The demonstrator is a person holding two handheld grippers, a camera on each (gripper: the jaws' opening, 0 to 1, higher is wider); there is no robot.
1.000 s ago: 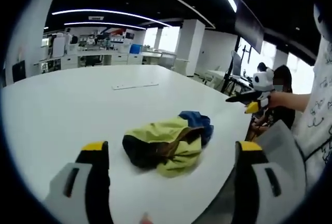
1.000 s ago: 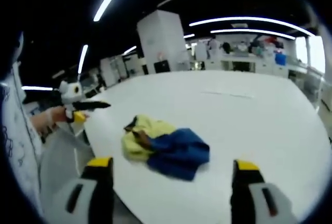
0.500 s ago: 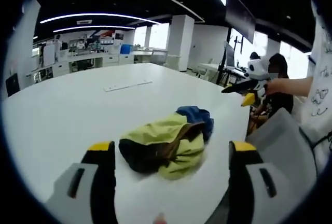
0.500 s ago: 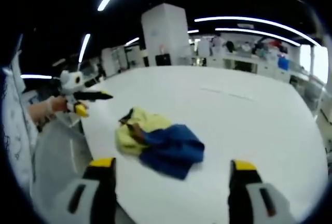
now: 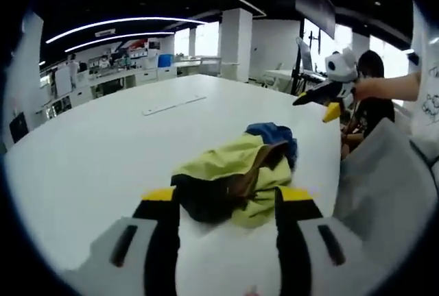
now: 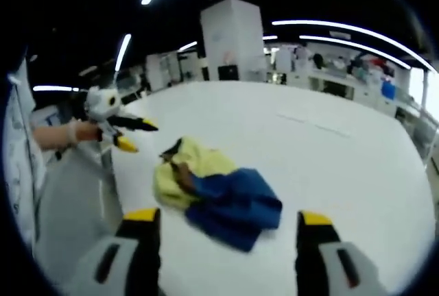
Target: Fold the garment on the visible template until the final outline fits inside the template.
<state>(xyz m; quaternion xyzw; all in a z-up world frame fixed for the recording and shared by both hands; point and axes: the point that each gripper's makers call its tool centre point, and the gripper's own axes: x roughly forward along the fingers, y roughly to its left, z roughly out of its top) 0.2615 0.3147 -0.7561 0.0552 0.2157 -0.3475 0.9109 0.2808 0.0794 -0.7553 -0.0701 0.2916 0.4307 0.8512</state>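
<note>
A crumpled garment [image 5: 236,179] in yellow-green, dark and blue cloth lies in a heap near the edge of the white table [image 5: 96,152]. My left gripper [image 5: 226,196] is open, with its yellow-tipped jaws low in front of the heap, one on either side. In the right gripper view the garment [image 6: 212,186] shows its blue part nearest the camera. My right gripper [image 6: 228,217] is open just short of that cloth. Each gripper appears in the other's view, held off the table's edge: the right gripper [image 5: 319,104] and the left gripper [image 6: 139,136].
A thin pale strip [image 5: 175,105] lies flat further along the table, also seen as the strip [image 6: 315,126]. A grey chair [image 5: 384,186] stands against the table edge by the garment. A seated person [image 5: 370,101] is behind it. Desks and pillars fill the background.
The left gripper's jaws have come closer together and moved in toward the heap. Both cameras have shifted nearer the garment, which lies unchanged.
</note>
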